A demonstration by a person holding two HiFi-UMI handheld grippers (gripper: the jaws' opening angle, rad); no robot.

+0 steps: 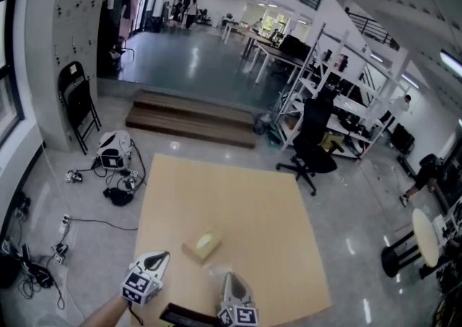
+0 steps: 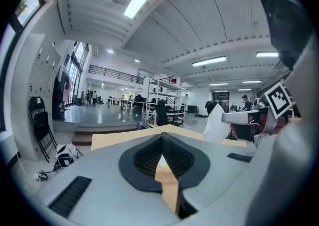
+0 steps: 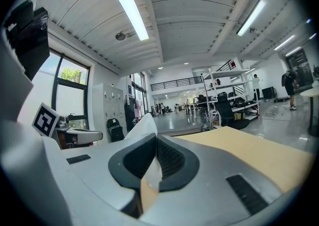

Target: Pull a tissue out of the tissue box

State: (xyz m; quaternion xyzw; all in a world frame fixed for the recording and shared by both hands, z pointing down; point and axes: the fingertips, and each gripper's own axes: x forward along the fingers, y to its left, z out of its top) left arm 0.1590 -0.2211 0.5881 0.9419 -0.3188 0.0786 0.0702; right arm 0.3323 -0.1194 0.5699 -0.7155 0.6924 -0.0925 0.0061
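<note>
Two handheld grippers are hovering low over the near edge of a pale wooden worktop (image 1: 238, 195). The right gripper (image 1: 229, 278) is pinching a white tissue (image 3: 141, 126), with its jaws pressed together on the sheet, which is sticking up past the tips. The left gripper (image 1: 164, 255) is sitting with its jaws together and nothing in them. The small yellowish tissue box (image 1: 203, 245) is lying on the worktop just ahead of both grippers, between their tips and seemingly a little nearer the left one. Its long side is running roughly across the view. Whether the sheet's far end is reaching into the box is too small to tell.
</note>
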